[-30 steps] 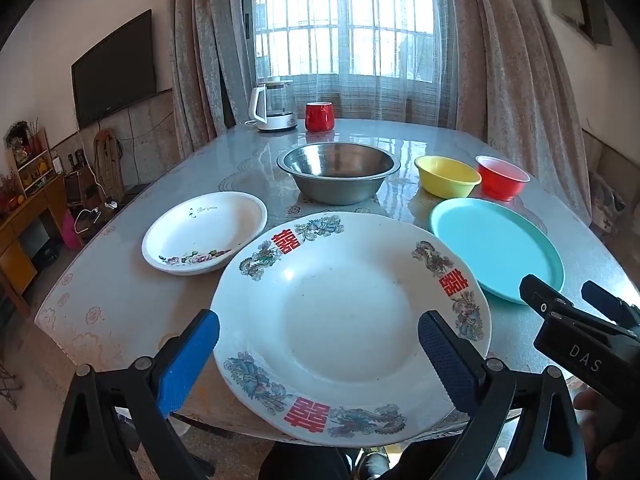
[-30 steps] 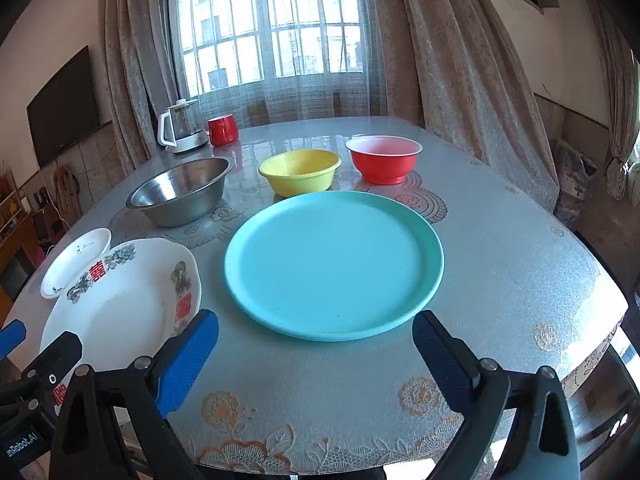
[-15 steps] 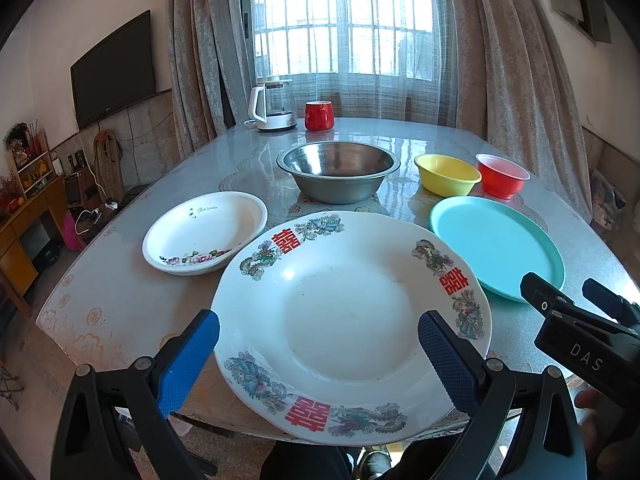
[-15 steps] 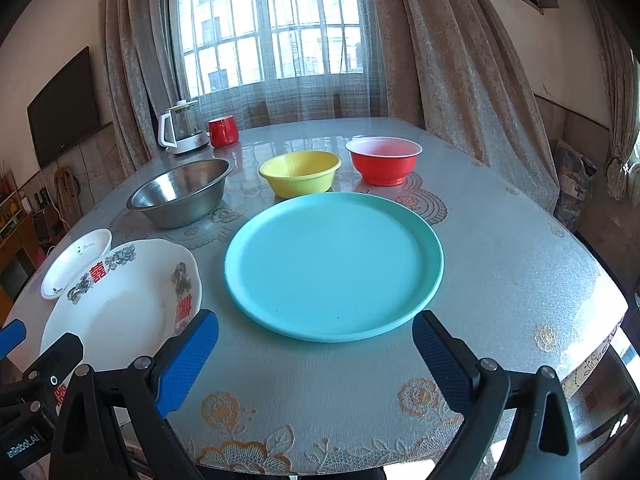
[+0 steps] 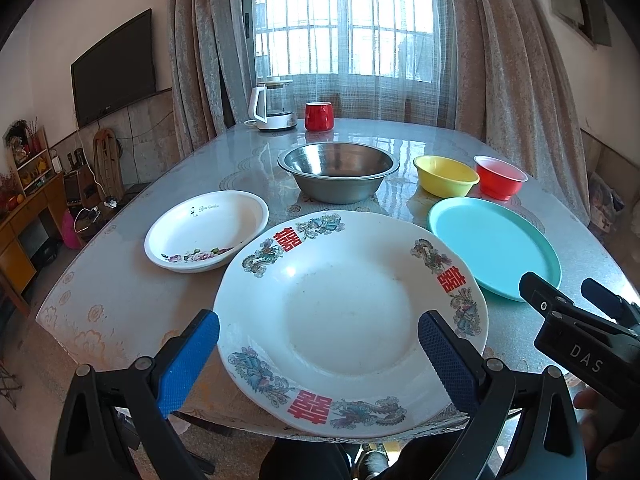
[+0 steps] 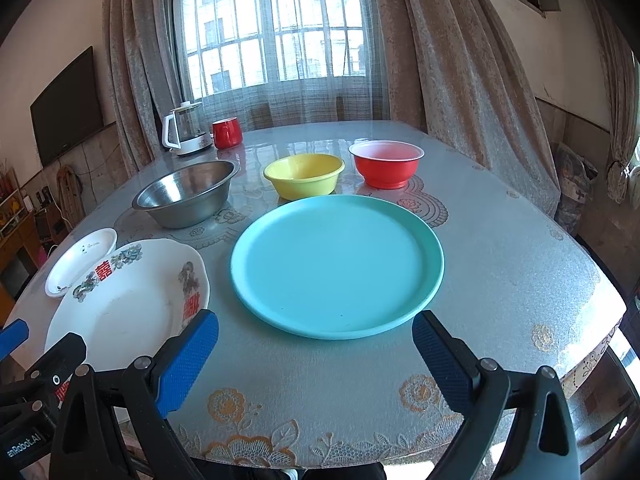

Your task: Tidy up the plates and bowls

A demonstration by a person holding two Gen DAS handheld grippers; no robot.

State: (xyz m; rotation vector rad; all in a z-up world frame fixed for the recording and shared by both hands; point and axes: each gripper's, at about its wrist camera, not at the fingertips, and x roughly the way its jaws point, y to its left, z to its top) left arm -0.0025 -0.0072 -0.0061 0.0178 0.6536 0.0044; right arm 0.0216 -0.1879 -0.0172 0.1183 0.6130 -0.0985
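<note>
**Both grippers hovering wide open at near table edge, dishes untouched**

Left gripper [image 5: 318, 354]: hanging over near rim of large white plate with red characters and dragon pattern [image 5: 348, 320], blue pads [image 5: 188, 360] spread wide to either side of plate's near half, gripping nothing. Whether pads are touching the plate: cannot tell.

Right gripper [image 6: 316, 360]: hanging over bare tablecloth just short of turquoise plate [image 6: 336, 264], pads [image 6: 442, 362] equally wide apart, holding nothing. Also showing at right edge of left wrist view as black body marked "DAS" [image 5: 580, 336].

Lying on table [image 6: 520, 280], near row, left to right:
- small white dish with flower print [image 5: 206, 230], its rim just beside the large plate's far-left edge
- large white plate, overhanging near table edge slightly
- turquoise plate, close beside large plate, apart from it

Sitting in far row, left to right:
- steel bowl [image 5: 338, 170], behind large plate
- yellow bowl [image 6: 304, 176], just behind turquoise plate
- red bowl [image 6: 386, 162], near yellow bowl, narrow gap showing between them in right wrist view

Standing at far end by window: white kettle [image 5: 272, 106] and red mug [image 5: 319, 116], side by side. All bowls sitting upright, nothing stacked.
</note>
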